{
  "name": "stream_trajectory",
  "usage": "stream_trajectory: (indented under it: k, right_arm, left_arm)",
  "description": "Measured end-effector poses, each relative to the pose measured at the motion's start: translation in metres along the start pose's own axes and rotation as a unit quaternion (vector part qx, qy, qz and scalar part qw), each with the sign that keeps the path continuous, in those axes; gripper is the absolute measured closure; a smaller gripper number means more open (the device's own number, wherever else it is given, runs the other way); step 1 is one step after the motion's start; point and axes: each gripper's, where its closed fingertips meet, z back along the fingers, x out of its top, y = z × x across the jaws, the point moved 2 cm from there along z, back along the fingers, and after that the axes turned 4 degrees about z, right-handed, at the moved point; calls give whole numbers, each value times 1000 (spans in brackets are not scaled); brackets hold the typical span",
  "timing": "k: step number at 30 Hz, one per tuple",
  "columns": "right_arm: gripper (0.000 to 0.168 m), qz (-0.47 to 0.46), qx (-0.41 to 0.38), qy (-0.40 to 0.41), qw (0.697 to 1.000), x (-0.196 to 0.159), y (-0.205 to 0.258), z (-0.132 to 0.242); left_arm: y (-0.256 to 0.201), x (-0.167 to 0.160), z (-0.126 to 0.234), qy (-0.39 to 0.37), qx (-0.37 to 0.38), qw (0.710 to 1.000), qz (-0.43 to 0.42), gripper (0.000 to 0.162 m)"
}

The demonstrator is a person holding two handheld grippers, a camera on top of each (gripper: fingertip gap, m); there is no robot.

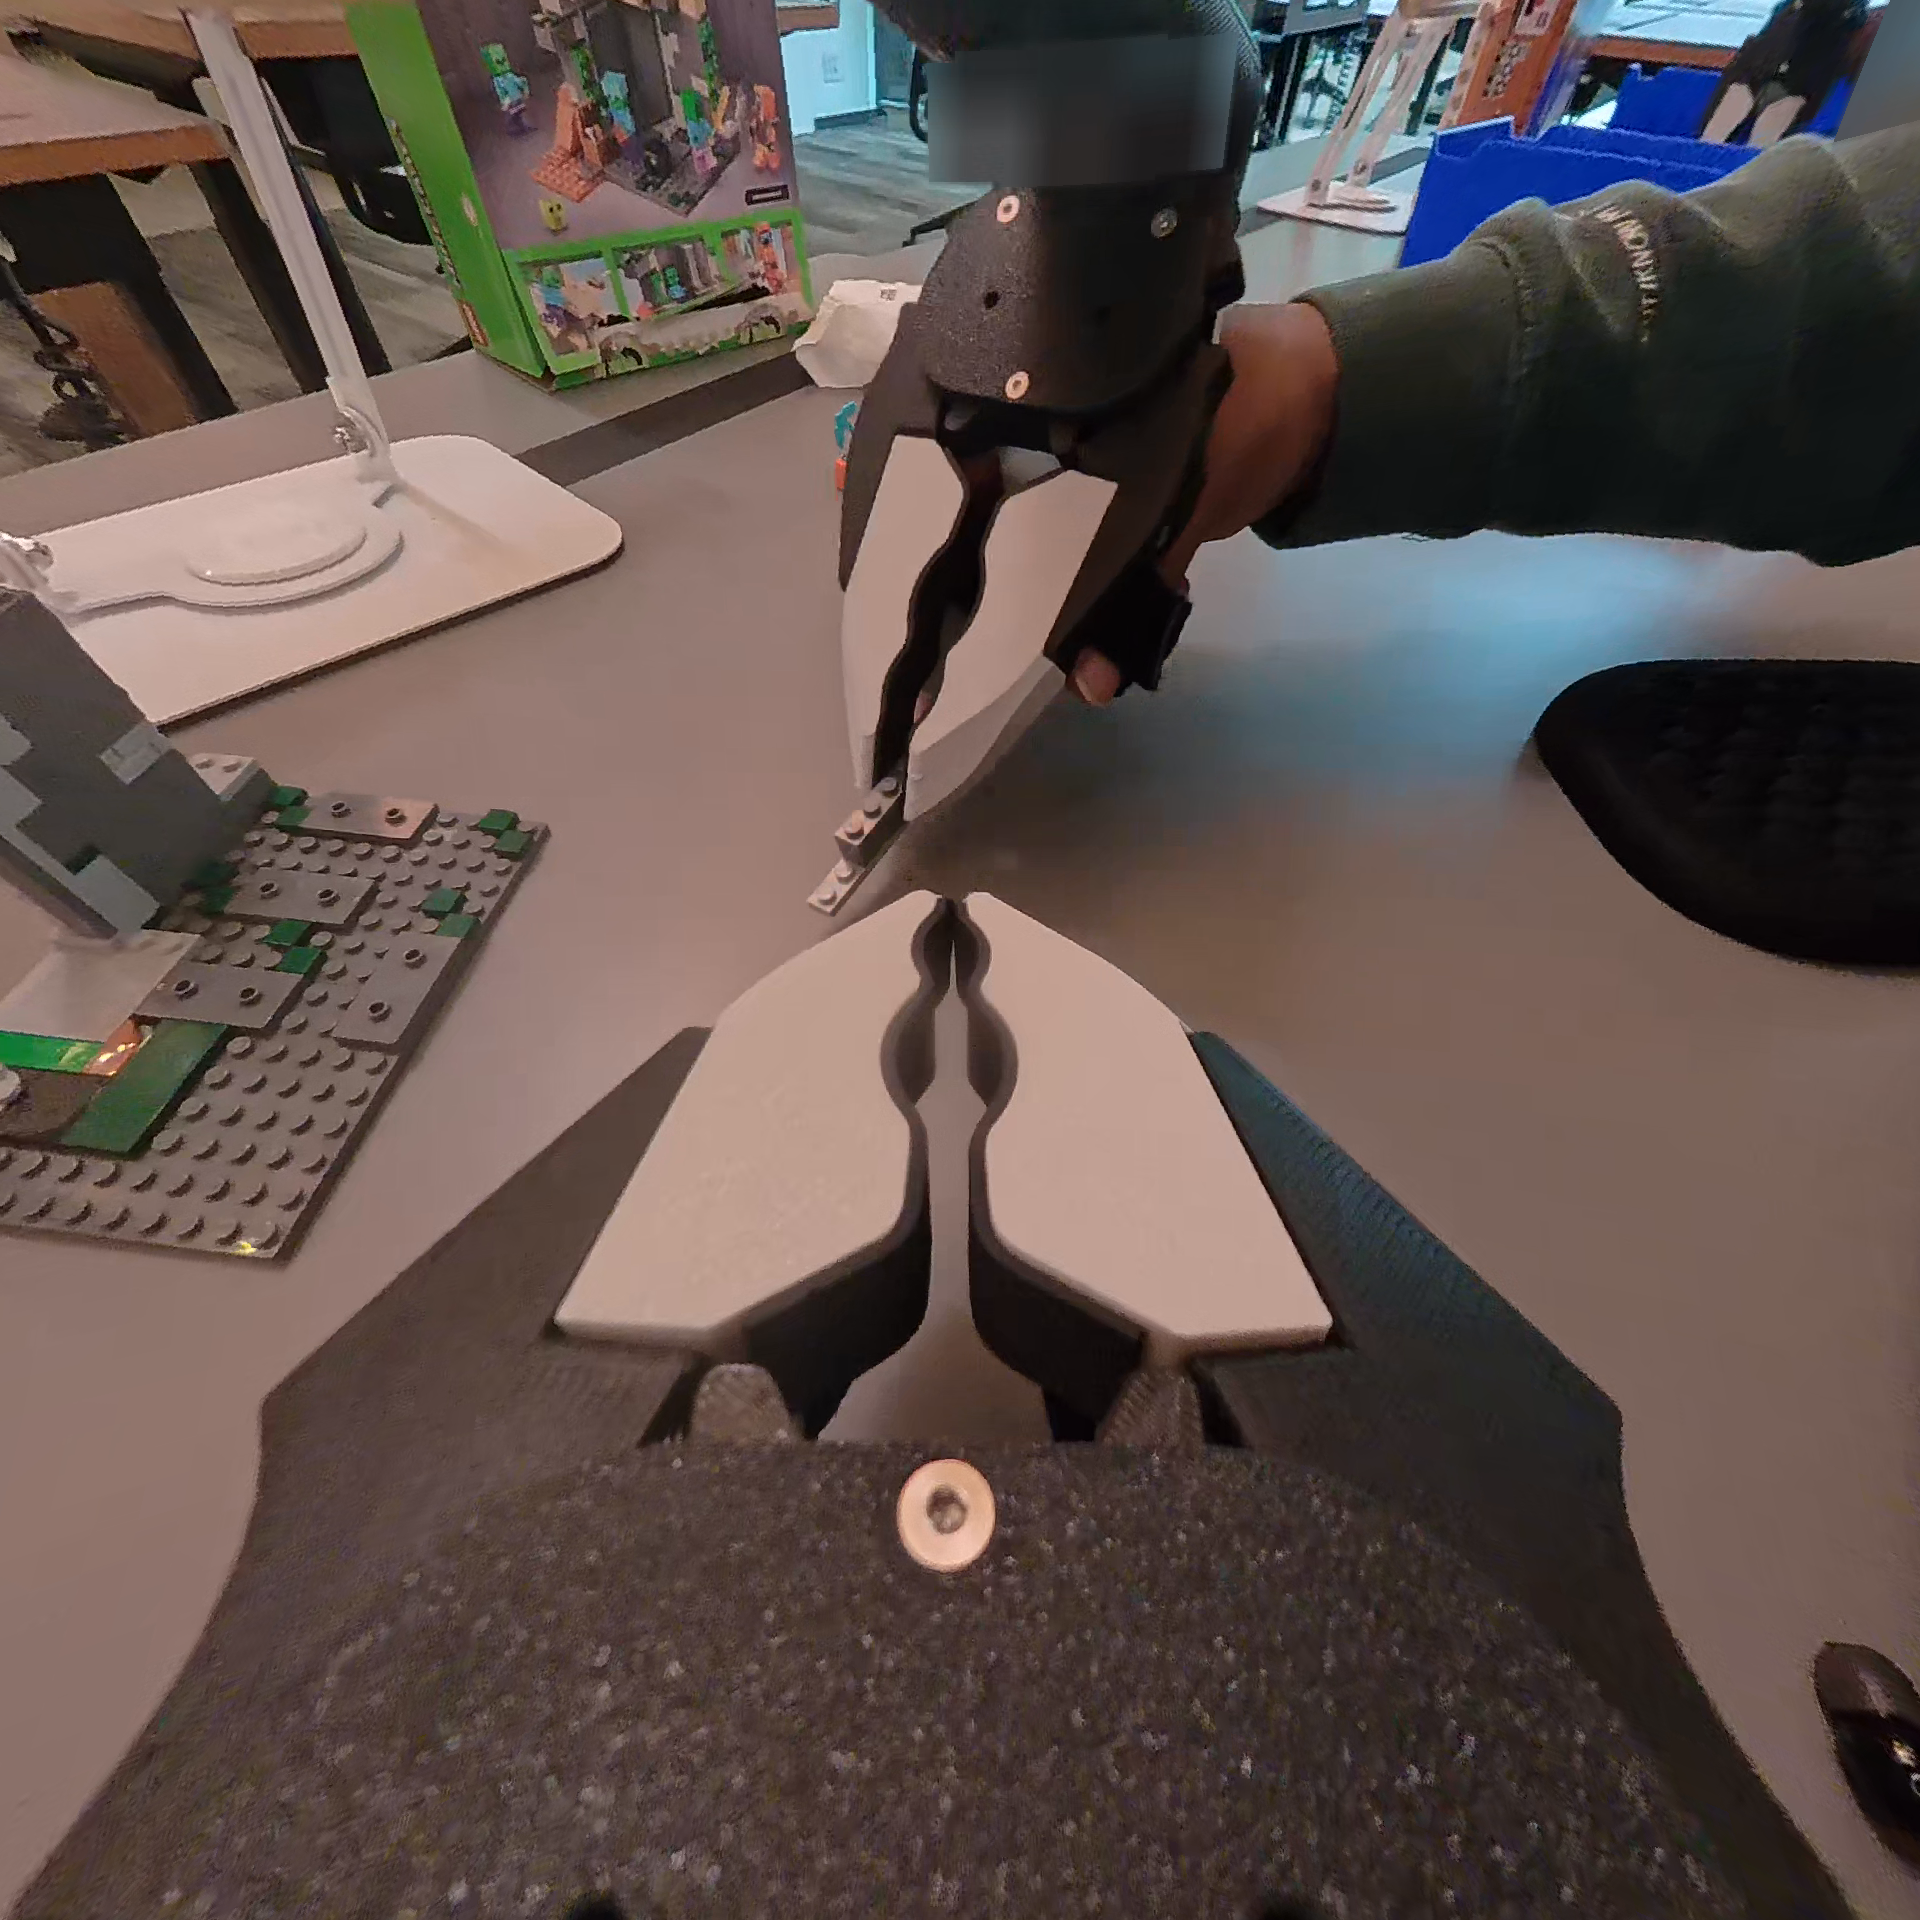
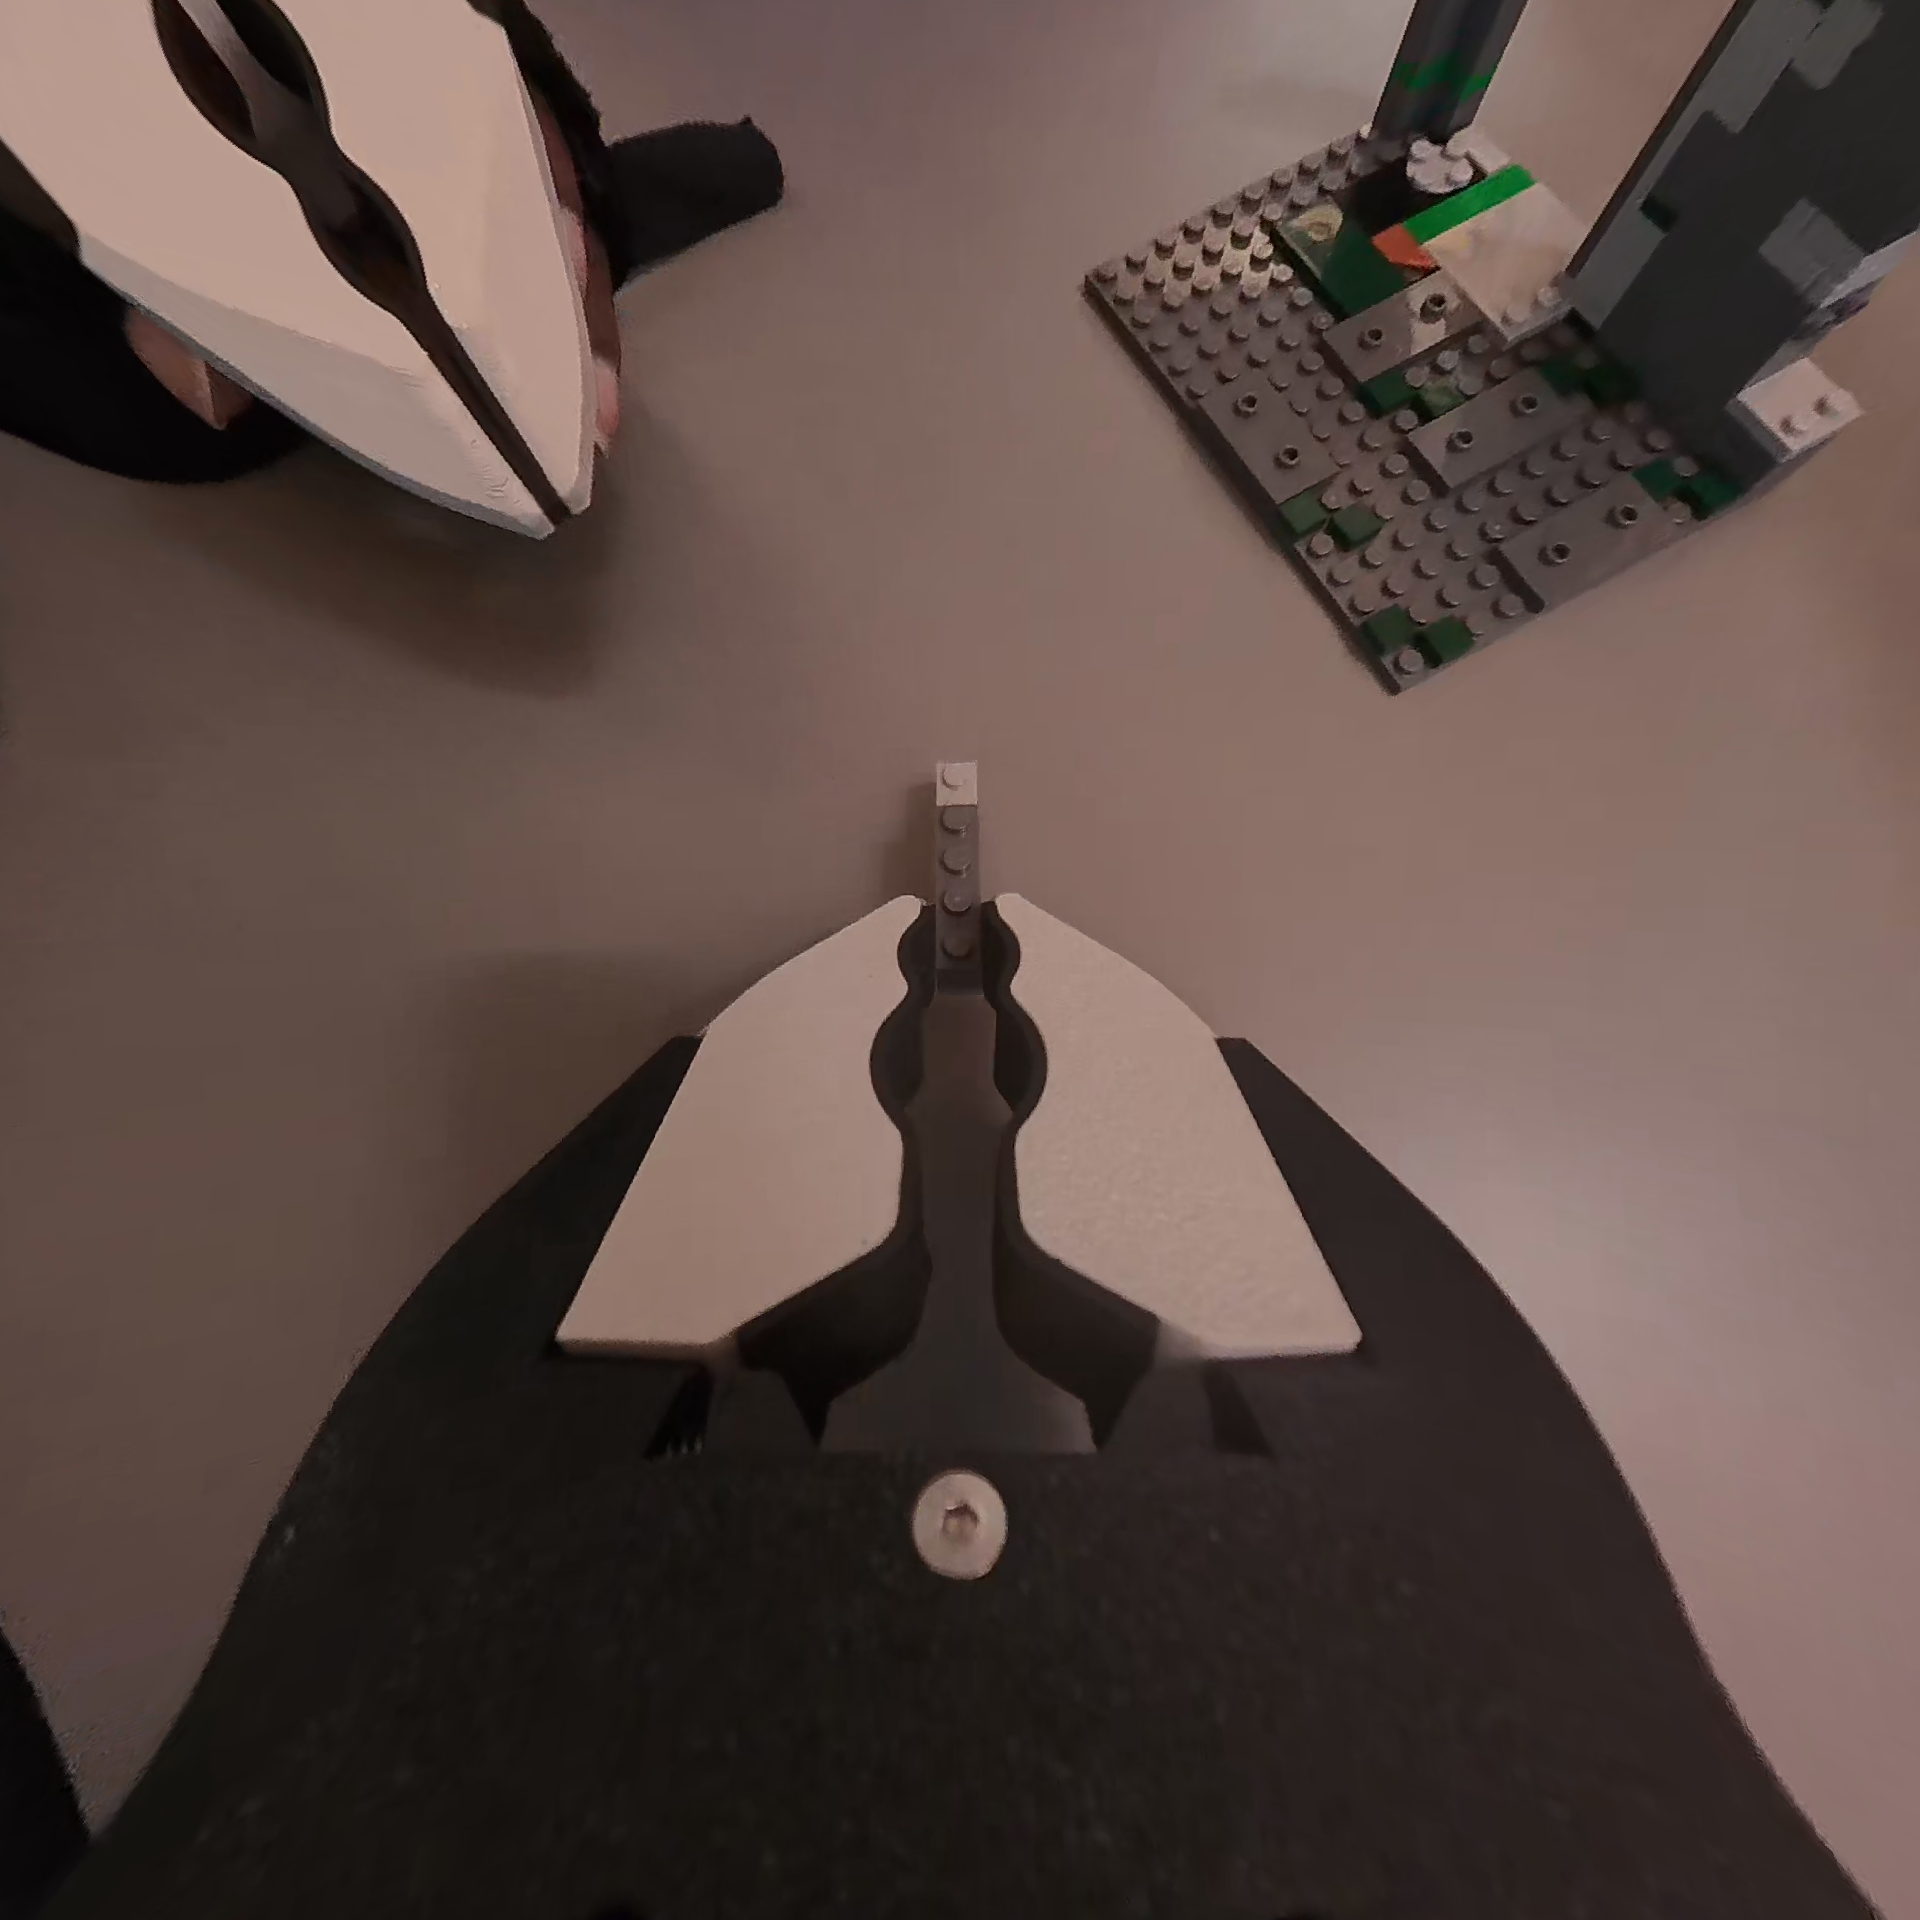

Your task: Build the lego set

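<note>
My right gripper [image 2: 961, 912] is shut on a small dark grey brick [image 2: 958, 862] that sits on a longer light grey plate [image 2: 956, 782]. Both pads press on its sides. The left wrist view shows the same gripper [image 1: 888, 774] holding the brick [image 1: 868, 826] tilted, with the plate's [image 1: 834, 894] end low at the table. My left gripper [image 1: 951, 902] is shut with nothing between its pads, just short of that plate. It also shows in the right wrist view [image 2: 556, 514]. The grey studded baseplate [image 1: 312, 1039] with dark grey towers stands to the left, and it also shows in the right wrist view [image 2: 1351, 468].
A green set box [image 1: 623, 187] and a white stand base [image 1: 312, 561] are at the back left. A crumpled white bag [image 1: 852, 332] lies behind the right gripper. A black textured pad [image 1: 1745, 800] lies at the right. A blue bin [image 1: 1558, 177] is at the far right. The left gripper's tips are roughly 9 cm from the right gripper's.
</note>
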Motion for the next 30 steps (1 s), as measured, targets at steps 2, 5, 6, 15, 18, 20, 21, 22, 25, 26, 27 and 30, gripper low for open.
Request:
stream_trajectory:
  k: [2, 5, 6, 15, 18, 20, 21, 22, 25, 26, 27, 30]
  right_arm:
    - [160, 13, -2, 9, 1000, -4, 0, -3]
    - [154, 26, -7, 24, 999, -10, 1, -6]
    - [152, 29, -10, 25, 999, -11, 1, -7]
    - [92, -9, -78, -74, 994, 27, 5, 32]
    - [117, -17, -103, -146, 984, 41, 15, 55]
    - [155, -19, -118, -209, 971, 46, 23, 70]
    - [165, -20, -125, -224, 966, 45, 26, 75]
    - [168, -21, -135, -231, 963, 42, 29, 78]
    - [168, -40, -160, -252, 954, 37, 39, 81]
    - [168, -47, -173, -257, 950, 35, 42, 82]
    - [168, -53, -189, -260, 945, 35, 45, 83]
    - [168, -60, -233, -241, 940, 28, 53, 74]
  left_arm:
    - [0, -1, -1, 3, -5, 1000, 3, 162]
    - [-1, -4, -4, 8, -13, 1000, 9, 162]
    - [-1, -4, -4, 9, -14, 1000, 9, 162]
    - [1, -3, -3, 6, -13, 1000, 13, 162]
    - [0, -4, -4, 9, -15, 1000, 11, 158]
    - [0, -4, -4, 10, -12, 1000, 8, 157]
    - [0, -3, -3, 9, -8, 1000, 5, 157]
    - [0, -3, -3, 7, -5, 1000, 4, 156]
    - [3, 0, -1, -2, 6, 1000, 2, 159]
    - [4, 1, 0, -6, 11, 1000, 2, 162]
    - [6, 2, 1, -8, 17, 1000, 2, 162]
    - [12, 4, 3, -15, 41, 999, 1, 162]
